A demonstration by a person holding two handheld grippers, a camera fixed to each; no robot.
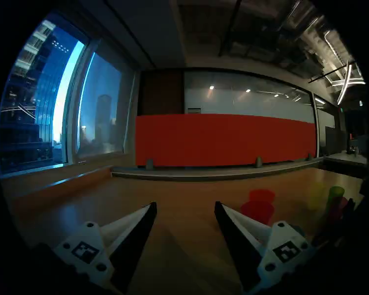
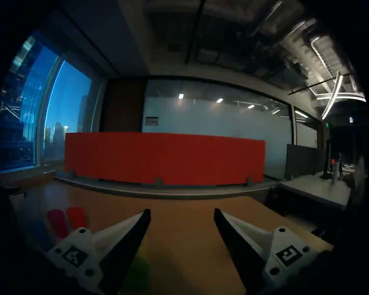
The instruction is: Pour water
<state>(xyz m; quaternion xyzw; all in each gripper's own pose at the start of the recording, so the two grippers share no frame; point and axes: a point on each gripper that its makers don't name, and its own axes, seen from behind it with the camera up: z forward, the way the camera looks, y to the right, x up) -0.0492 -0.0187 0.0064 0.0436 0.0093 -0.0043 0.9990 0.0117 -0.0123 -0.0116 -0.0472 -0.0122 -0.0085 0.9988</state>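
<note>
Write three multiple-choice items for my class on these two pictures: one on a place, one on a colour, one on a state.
1. In the left gripper view, where do the red plastic cups stand?
A. Between the gripper's fingers
B. On the wooden table, beyond the finger on the picture's right
C. On the window ledge

2. What colour is the long flat partition panel behind the table?
A. Red
B. White
C. Green

3. In what state is the left hand-held gripper?
A. Shut on a cup
B. Shut on nothing
C. Open, holding nothing

Answers:
1 B, the cups sit on the table just past that finger's tip.
2 A, the panel shows red in both views.
3 C, a wide gap of bare table shows between its fingers.
</note>
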